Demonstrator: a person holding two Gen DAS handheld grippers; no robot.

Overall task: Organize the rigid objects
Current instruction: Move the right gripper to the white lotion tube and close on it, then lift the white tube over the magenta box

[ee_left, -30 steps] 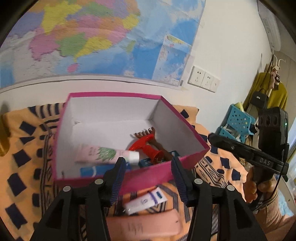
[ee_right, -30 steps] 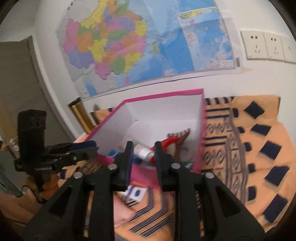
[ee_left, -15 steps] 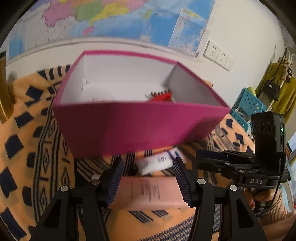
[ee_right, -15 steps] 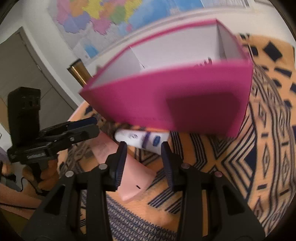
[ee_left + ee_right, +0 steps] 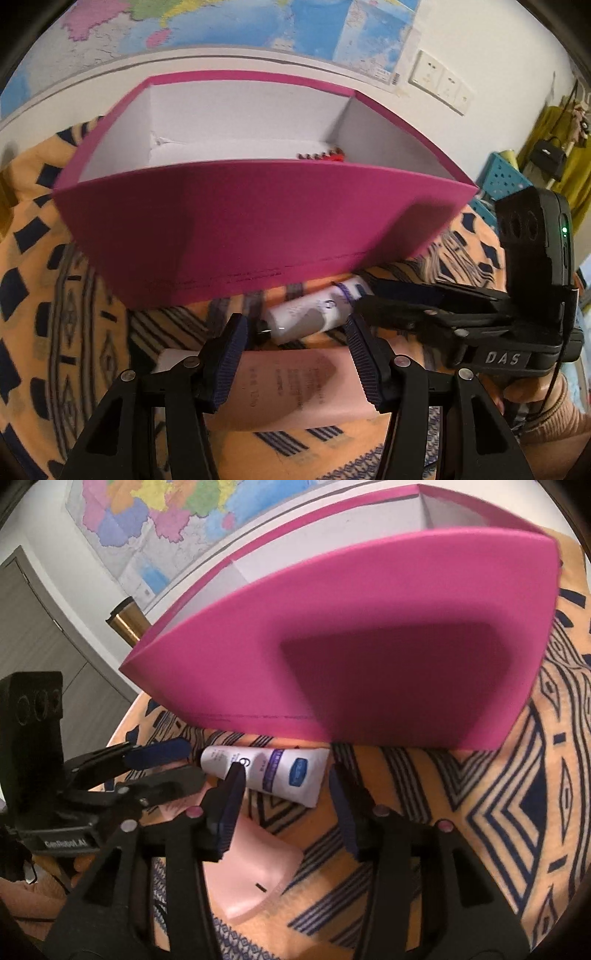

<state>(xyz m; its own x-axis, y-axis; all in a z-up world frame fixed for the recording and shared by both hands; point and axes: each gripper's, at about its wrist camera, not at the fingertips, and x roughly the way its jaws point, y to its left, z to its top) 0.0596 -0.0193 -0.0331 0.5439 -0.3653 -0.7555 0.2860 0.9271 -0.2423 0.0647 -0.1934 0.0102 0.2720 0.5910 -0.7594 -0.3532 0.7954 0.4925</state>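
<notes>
— What is the left hand-held gripper (image 5: 295, 354) doing?
— It is hovering with its jaws wide, holding nothing, straddling a pink box (image 5: 295, 391) lying on the patterned cloth (image 5: 40, 332).
— And the right hand-held gripper (image 5: 286, 805)?
— It is also gaping wide and holding nothing, facing a white cream tube (image 5: 269, 771) lying just ahead of it. Beyond the tube, a magenta storage box (image 5: 369, 646) is standing.
</notes>
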